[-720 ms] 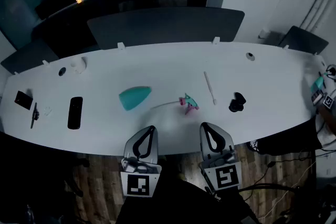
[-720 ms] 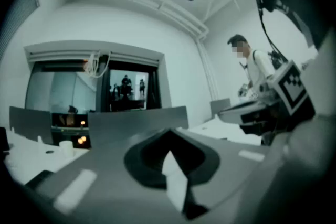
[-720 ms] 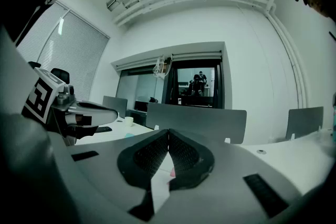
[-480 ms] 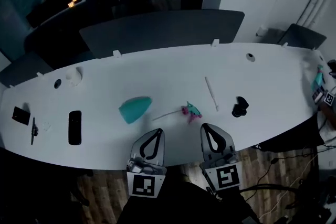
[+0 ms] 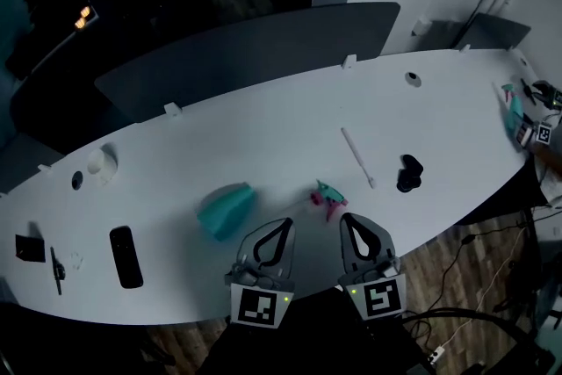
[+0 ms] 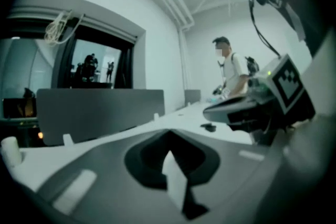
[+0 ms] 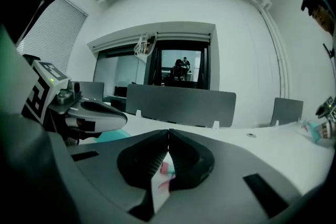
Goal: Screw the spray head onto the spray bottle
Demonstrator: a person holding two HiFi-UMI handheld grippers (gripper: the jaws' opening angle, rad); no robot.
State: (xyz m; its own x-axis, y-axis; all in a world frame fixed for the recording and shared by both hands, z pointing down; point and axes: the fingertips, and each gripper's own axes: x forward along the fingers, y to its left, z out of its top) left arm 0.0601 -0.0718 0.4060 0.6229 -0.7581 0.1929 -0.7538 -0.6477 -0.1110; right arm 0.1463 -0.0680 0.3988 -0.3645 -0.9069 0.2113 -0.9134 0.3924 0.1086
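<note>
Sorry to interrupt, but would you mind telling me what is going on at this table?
A person holds a tool in each hand at the near edge of a long white table. The left tool and the right tool are both shut and empty. The teal spray bottle lies ahead of the left tool; the spray head lies apart from it, ahead of the right tool. Neither is gripped, so the screwing has not begun.

Left claw (image 5: 286, 223) and right claw (image 5: 345, 218): grey plastic shells, dark teardrop cut-out in each, black ribbed inner faces. White left cube (image 5: 260, 305) and right cube (image 5: 378, 296) carry black square markers, green LEDs at top corners.
</note>
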